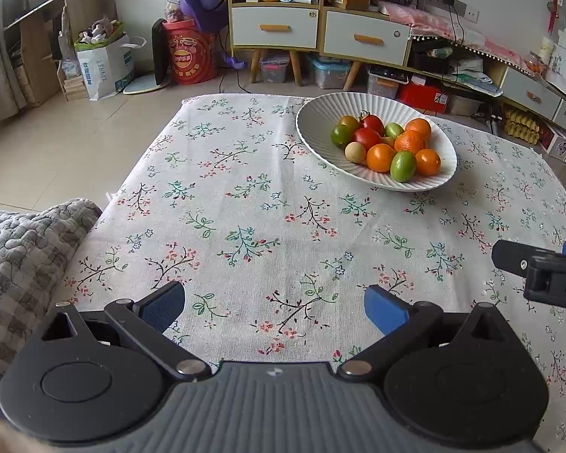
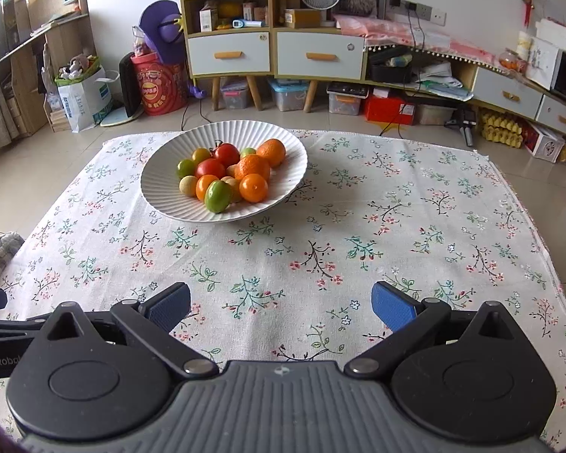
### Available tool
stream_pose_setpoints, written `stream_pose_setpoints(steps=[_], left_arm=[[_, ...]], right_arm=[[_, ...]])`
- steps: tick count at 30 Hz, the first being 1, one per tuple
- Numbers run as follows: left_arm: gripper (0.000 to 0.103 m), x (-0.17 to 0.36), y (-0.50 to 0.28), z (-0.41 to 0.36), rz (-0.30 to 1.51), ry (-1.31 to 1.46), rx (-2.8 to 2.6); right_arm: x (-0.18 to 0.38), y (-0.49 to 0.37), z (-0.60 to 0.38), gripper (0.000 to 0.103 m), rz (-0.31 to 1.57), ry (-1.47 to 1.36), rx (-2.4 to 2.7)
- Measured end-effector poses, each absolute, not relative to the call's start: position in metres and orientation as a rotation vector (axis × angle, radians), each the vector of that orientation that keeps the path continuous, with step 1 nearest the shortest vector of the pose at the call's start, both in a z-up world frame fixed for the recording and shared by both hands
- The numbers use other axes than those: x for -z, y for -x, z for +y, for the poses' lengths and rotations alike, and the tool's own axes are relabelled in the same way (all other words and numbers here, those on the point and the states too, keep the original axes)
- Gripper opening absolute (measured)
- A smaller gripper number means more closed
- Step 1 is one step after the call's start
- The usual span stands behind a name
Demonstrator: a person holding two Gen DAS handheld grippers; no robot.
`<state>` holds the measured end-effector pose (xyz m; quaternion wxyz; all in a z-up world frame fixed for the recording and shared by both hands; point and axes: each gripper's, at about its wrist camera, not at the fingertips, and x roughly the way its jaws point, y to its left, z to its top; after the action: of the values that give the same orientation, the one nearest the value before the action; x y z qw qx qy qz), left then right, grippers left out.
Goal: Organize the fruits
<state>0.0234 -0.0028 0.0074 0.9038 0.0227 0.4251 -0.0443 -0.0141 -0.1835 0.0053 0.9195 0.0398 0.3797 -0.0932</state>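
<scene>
Both the left gripper (image 1: pixel 274 307) and right gripper (image 2: pixel 281 302) hang spread and empty over the worktop (image 2: pixel 358 234), so reach for the bowl (image 2: pixel 162 196) (fruit (image 2: pixel 217 196) piled inside), taking one top piece.

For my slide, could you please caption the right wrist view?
Open right tool over floral tablecloth, facing white bowl of mixed fruit.
</scene>
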Motion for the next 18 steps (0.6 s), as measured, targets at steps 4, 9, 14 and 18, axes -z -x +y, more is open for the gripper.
stream_pose_setpoints(steps=[4,9,14,18], left_arm=[[0.097,-0.011,-0.023,0.000,0.858,-0.048,0.084],[0.097,-0.013,-0.022,0.003,0.848,-0.035,0.078],[0.097,-0.012,-0.024,0.005,0.850,-0.032,0.074],[0.097,-0.013,-0.023,0.004,0.843,-0.043,0.078]], right_arm=[[-0.004,0.013,-0.178,0.102,0.790,-0.068,0.195],[-0.003,0.014,-0.172,0.102,0.786,-0.044,0.184],[0.000,0.012,-0.171,0.102,0.806,-0.051,0.178],[0.000,0.013,-0.168,0.102,0.803,-0.042,0.177]])
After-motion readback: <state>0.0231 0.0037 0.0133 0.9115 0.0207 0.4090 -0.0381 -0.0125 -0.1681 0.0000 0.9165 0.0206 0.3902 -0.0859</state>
